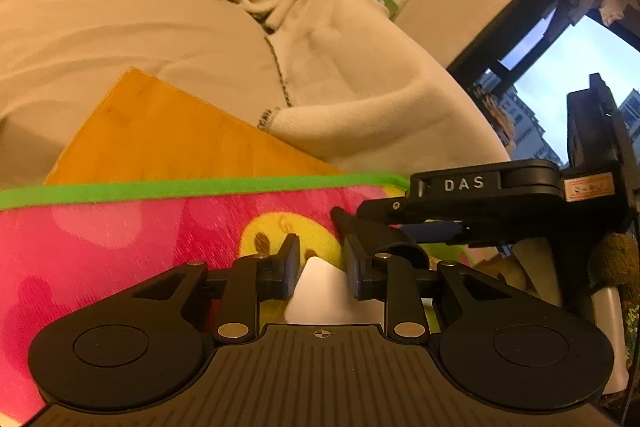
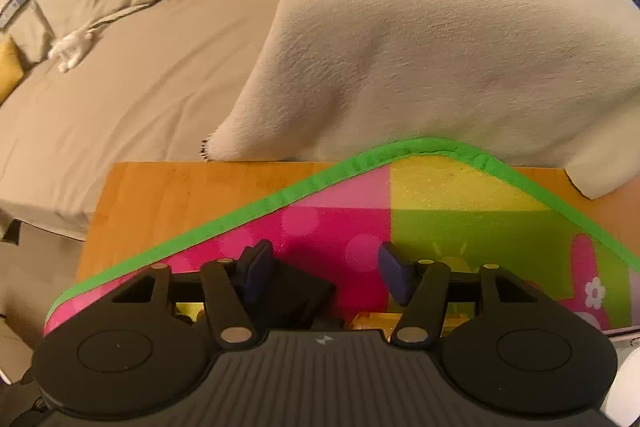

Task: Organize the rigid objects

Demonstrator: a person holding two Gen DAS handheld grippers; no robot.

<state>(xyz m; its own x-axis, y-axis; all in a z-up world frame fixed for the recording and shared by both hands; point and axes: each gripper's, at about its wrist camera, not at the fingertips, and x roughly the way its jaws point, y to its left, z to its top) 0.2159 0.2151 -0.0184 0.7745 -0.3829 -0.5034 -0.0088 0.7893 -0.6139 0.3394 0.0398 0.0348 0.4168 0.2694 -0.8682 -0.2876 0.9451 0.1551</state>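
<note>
The left gripper point(image 1: 319, 261) is nearly closed on a white cone-shaped object point(image 1: 318, 291), pads against its sides. Just right of it the right gripper point(image 1: 460, 211) crosses the view, lettered "DAS". In its own view the right gripper point(image 2: 326, 273) stands part open with only a black object point(image 2: 298, 291) under its left finger. Beneath both lies a pink, green-edged mat point(image 2: 340, 223) on the wooden desk point(image 2: 180, 195); beyond, a cream blanket point(image 2: 420, 47).

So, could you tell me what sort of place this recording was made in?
Probably a home living room or bedroom: a beige sofa or bed with a cream blanket sits behind a low wooden table covered by a bright cartoon mat, beside a window facing apartment blocks.
</note>
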